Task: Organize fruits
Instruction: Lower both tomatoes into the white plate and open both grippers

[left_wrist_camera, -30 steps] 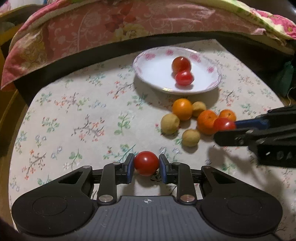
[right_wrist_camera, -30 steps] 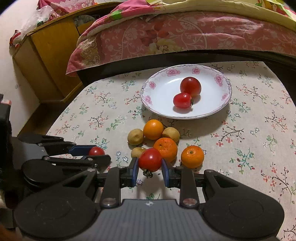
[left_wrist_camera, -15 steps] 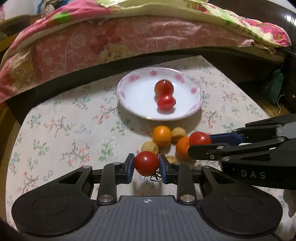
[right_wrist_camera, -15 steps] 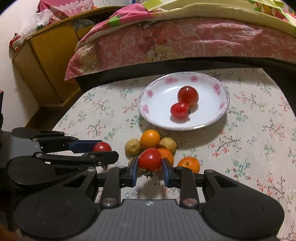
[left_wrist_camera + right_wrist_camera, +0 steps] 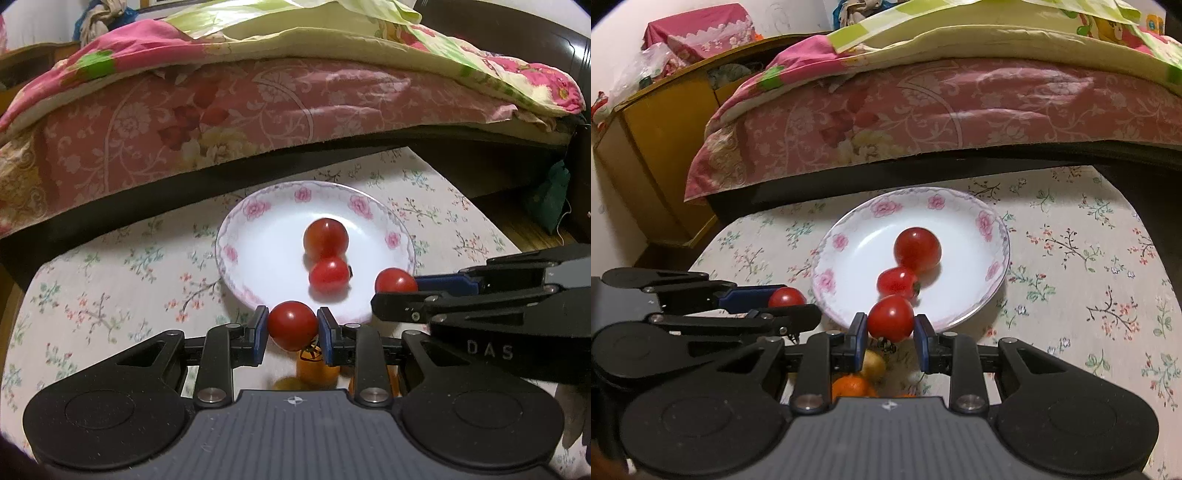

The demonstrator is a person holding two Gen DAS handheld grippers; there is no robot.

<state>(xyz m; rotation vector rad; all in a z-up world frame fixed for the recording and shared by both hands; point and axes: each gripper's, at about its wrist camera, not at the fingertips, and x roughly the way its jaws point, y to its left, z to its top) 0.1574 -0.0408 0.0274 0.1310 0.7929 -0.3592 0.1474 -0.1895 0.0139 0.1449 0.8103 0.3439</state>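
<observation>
Beside plate (image 5: pixel 236 236): 2 tomato-gripping tools.

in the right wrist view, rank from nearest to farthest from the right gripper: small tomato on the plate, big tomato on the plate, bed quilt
1. Small tomato, near side of the plate, just beyond the right gripper.
2. Big tomato, plate centre, behind it.
3. Bed quilt, background.

Left gripper (image 5: pixel 292 328): you have carried it up to the plate (image 5: pixel 258 236) rim.
Right gripper (image 5: pixel 891 328): likewise.
</observation>
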